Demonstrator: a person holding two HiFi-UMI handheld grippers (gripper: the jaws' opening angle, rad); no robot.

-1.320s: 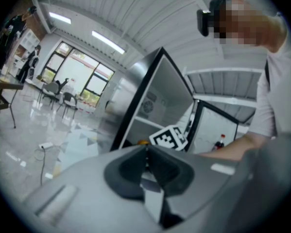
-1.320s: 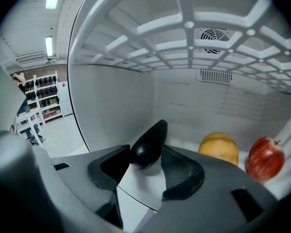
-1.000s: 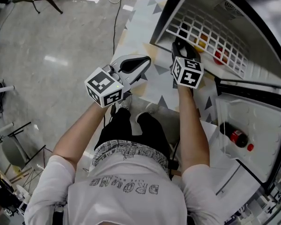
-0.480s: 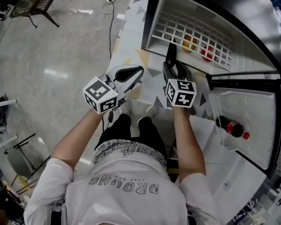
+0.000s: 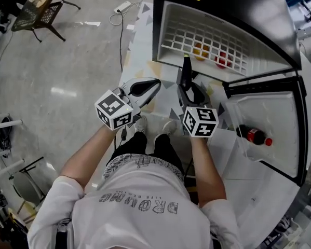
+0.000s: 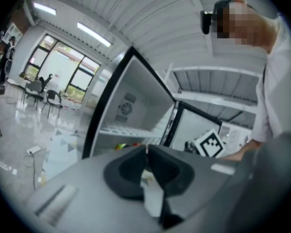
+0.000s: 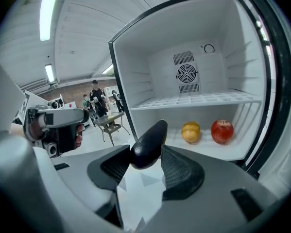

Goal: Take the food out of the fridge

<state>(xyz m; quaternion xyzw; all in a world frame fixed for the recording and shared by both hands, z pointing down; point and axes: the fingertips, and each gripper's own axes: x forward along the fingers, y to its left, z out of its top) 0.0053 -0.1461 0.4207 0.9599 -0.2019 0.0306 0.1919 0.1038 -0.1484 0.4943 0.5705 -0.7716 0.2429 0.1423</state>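
An open fridge stands at one o'clock, with a triangle-patterned mat on the grey floor before it. Below its white grid shelf, the fridge's bottom carries a yellow fruit and, at its three o'clock, a red apple. At three o'clock, the door shelf holds a red-capped bottle.

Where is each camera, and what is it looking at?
Head view: on the person's head, looking steeply down at the open fridge; shows shirt, left tool and right tool.
Left gripper view: rides the left tool, looking along its shut jaws toward the fridge; shirt at right.
Right gripper view: rides the right tool, facing into the fridge; its jaws grip an eggplant.
Shared: head and right gripper views both show the eggplant, apple and yellow fruit.
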